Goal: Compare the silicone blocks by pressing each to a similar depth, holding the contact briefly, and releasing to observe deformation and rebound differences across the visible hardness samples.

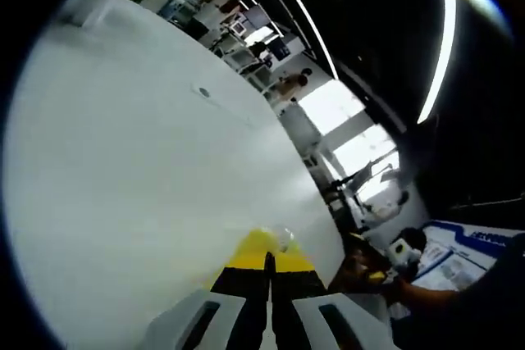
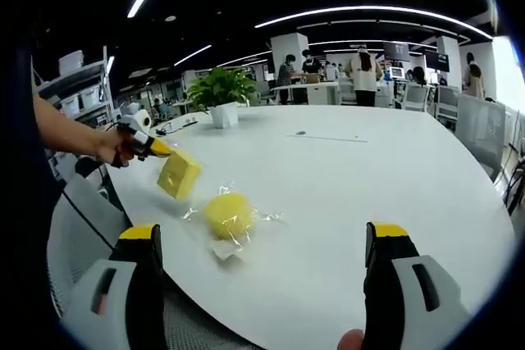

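My left gripper [image 1: 268, 261] is shut on a yellow silicone block [image 1: 261, 243], of which only the top edge shows past the jaw tips. In the right gripper view the left gripper [image 2: 156, 149], held by a person's hand, holds this squarish block [image 2: 179, 175] tilted just above the white table [image 2: 369, 178] at the left. A rounder yellow silicone block [image 2: 230, 213] in clear wrap lies on the table close in front. My right gripper [image 2: 263, 232] is open, its jaws wide apart either side of that block and short of it.
A potted plant [image 2: 221, 89] stands at the far side of the table. A grey chair [image 2: 78, 227] sits at the table's near left edge. Desks and several people stand in the office behind. The table's right half is bare.
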